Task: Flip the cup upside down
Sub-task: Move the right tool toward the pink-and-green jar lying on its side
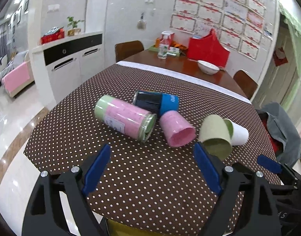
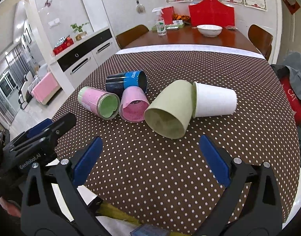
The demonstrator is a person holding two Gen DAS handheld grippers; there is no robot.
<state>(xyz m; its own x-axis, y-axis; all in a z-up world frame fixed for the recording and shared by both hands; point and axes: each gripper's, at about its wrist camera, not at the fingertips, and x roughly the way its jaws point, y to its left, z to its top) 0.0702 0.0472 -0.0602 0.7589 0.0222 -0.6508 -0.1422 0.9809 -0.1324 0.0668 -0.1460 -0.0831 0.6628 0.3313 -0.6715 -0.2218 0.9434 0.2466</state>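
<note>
Lying sideways, green cup (image 2: 170,110) mouth toward camera, left tool (image 1: 153,169) and right tool (image 2: 150,159) spread wide, empty.

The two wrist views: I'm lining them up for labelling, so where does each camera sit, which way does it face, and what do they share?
Left wrist: on the left gripper, facing forward over the dotted tablecloth; its open blue fingers show, with the right gripper alongside.
Right wrist: on the right gripper, facing the green cup; open fingers show, left gripper at left.
Shared: five cups on their sides, white bowl.
</note>
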